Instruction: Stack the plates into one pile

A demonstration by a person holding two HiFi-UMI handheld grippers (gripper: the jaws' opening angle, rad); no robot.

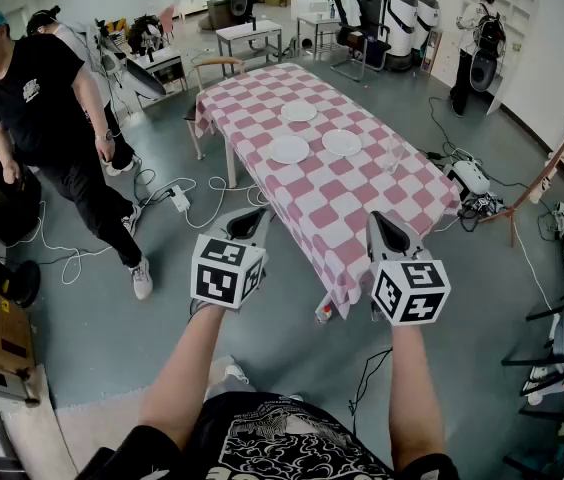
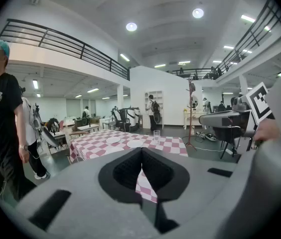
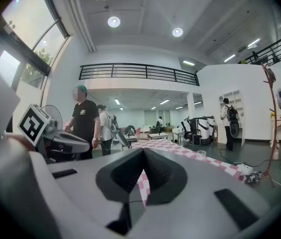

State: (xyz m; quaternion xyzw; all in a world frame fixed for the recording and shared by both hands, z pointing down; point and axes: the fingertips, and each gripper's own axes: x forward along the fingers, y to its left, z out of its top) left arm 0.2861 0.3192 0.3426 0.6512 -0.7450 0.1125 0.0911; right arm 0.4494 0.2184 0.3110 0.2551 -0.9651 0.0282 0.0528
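Three white plates lie apart on the pink-checked table (image 1: 332, 203): one far (image 1: 299, 111), one at the middle left (image 1: 289, 149), one at the middle right (image 1: 342, 142). My left gripper (image 1: 258, 214) and right gripper (image 1: 378, 218) hover side by side off the table's near end, both shut with nothing between the jaws. In the left gripper view the table (image 2: 173, 143) with two plates (image 2: 113, 140) (image 2: 135, 144) lies ahead beyond the closed jaws (image 2: 141, 153). The right gripper view shows its closed jaws (image 3: 143, 154) and the table (image 3: 180, 150) further off.
A clear glass (image 1: 391, 155) stands near the table's right edge. A person in black (image 1: 52, 118) walks at the left, among cables (image 1: 177, 196) on the floor. A chair (image 1: 212, 66) sits at the table's far left corner. A coat stand (image 1: 547, 168) rises at the right.
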